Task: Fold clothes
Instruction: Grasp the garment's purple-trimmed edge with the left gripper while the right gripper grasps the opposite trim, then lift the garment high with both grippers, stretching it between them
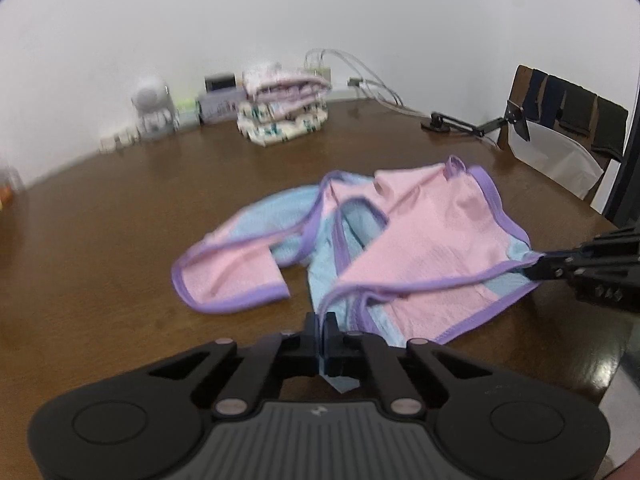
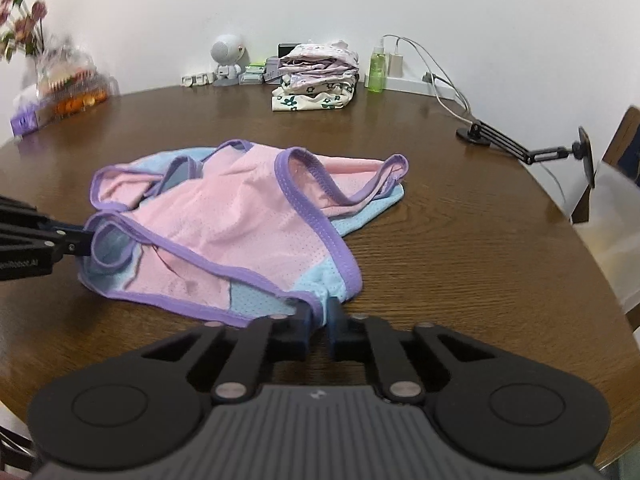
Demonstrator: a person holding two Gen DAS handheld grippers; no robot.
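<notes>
A pink and light-blue mesh top (image 1: 420,228) with purple trim lies crumpled on the round brown table (image 1: 120,208). In the left wrist view my left gripper (image 1: 323,322) is at the garment's near edge, shut on a blue fold of it. My right gripper (image 1: 536,268) comes in from the right and pinches the purple-trimmed hem. In the right wrist view the same top (image 2: 240,220) spreads ahead. The right gripper (image 2: 322,314) is shut on its near blue corner. The left gripper (image 2: 86,240) holds the hem at the far left.
A stack of folded clothes (image 2: 316,80) sits at the table's back by the wall, with a white figurine (image 2: 228,60), a green bottle (image 2: 376,68) and cables. A black phone-holder arm (image 2: 520,144) and a chair (image 1: 568,120) stand at the right. A fruit basket (image 2: 68,88) is at the far left.
</notes>
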